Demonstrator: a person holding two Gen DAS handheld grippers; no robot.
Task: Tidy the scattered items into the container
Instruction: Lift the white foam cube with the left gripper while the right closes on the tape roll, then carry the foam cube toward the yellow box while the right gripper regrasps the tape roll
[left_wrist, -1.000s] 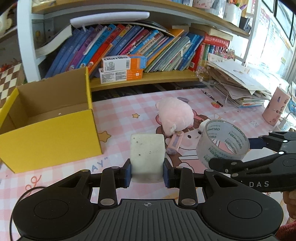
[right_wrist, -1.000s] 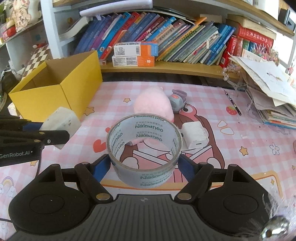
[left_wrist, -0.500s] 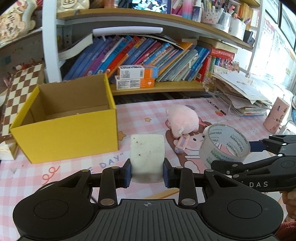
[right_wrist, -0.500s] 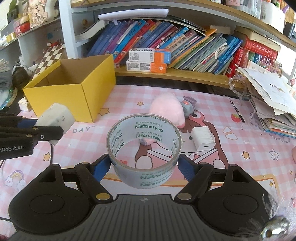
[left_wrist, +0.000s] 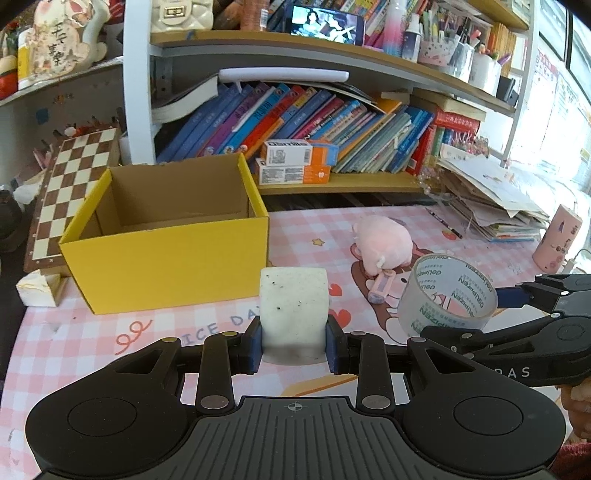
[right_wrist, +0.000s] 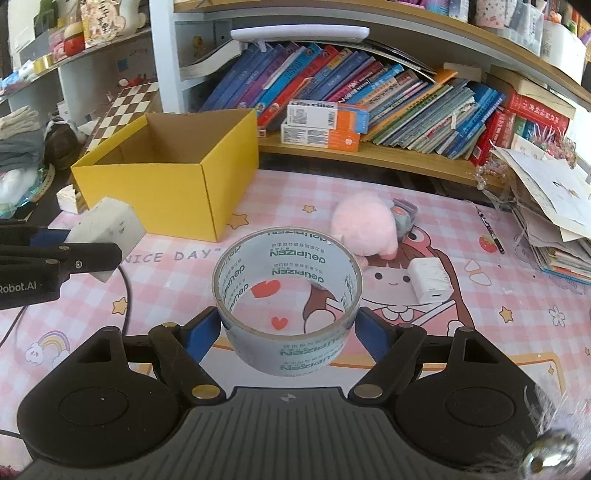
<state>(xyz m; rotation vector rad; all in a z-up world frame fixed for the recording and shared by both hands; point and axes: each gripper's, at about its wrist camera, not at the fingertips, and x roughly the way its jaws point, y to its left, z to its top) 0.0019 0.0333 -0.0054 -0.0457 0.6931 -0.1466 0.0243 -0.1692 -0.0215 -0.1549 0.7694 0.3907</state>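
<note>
- Over the last second both grippers have risen and pulled back from the table (left_wrist: 192, 332): in each wrist view the pink mat sits lower and farther off, and more of the bookshelf (left_wrist: 332, 55) above has come into frame.
- The left gripper (left_wrist: 293, 345) has its jaws closed on the speckled white block (left_wrist: 293, 314), which stands upright between the blue pads, as it did a second ago.
- The right gripper (right_wrist: 289, 334) still clamps the clear tape roll (right_wrist: 287, 295) across its width, the roll's opening facing up.
- The yellow box (left_wrist: 166, 258) now shows its whole open top at 10 o'clock of the left view, with nothing visible inside.
- Judged from this, both picks are finished and the carry to the box comes next; the block is nearer its rim.
- The pink plush toy (right_wrist: 364, 229), the white charger (right_wrist: 432, 278) and a small pink item (left_wrist: 380, 290) beside the plush lie on the table, not yet tidied.
</note>
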